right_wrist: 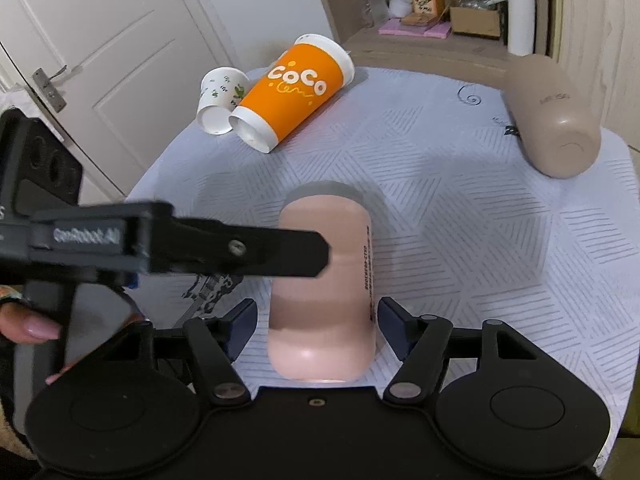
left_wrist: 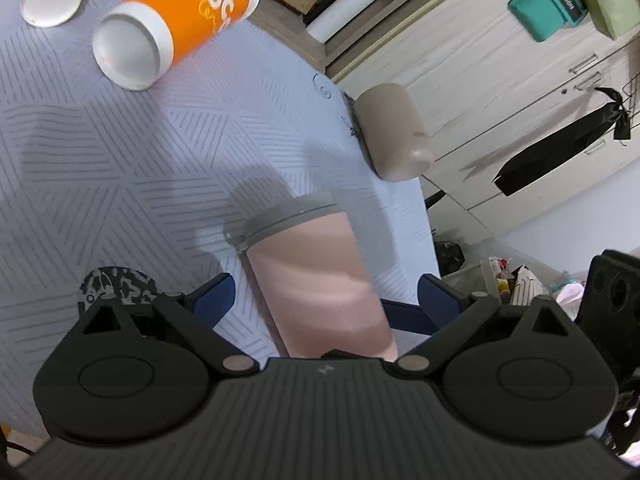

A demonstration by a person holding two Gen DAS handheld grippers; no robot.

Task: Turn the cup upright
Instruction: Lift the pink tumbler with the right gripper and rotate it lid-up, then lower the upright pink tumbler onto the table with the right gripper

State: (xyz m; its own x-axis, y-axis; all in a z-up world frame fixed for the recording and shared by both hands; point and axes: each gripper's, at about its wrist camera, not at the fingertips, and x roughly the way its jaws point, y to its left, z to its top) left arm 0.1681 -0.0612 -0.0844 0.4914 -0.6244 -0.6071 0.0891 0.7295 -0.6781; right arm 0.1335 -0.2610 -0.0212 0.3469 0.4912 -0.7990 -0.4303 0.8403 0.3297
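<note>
A pink cup with a grey lid [left_wrist: 316,276] lies on its side on the pale patterned tablecloth [left_wrist: 120,168]. It also shows in the right wrist view [right_wrist: 324,300], base toward the camera. My left gripper [left_wrist: 326,304] is open, its blue pads on either side of the cup's body without touching it. My right gripper [right_wrist: 316,320] is open too, straddling the cup's base end. One finger of the left gripper [right_wrist: 256,254] crosses in front of the cup from the left in the right wrist view.
An orange "CoCo" paper cup [right_wrist: 294,92] and a small white printed cup [right_wrist: 220,98] lie on their sides at the far side. A beige bottle [right_wrist: 554,120] lies at the table's right edge. Shelves and a door stand behind.
</note>
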